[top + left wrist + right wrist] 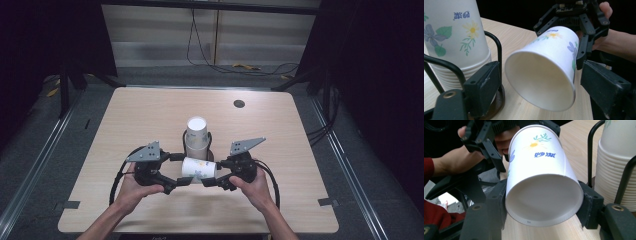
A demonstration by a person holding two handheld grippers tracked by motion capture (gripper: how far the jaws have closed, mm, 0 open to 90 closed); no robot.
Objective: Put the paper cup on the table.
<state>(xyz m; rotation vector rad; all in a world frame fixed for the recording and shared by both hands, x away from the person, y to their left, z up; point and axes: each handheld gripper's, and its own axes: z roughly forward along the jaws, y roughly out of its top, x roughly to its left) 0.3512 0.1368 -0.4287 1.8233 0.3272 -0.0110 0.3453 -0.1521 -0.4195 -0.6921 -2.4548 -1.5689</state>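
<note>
A floral paper cup (199,168) lay sideways above the table (150,115), its base clamped in the right gripper (209,181), before the cup stack (197,136). The left gripper (183,170) stood open around its rim (apparently mid-handover); closing squarely seemed next.

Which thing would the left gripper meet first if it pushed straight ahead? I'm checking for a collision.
Probably the white flowered paper cup, whose open mouth faces the left gripper; the open jaws flank its rim, though depth is unclear.
</note>
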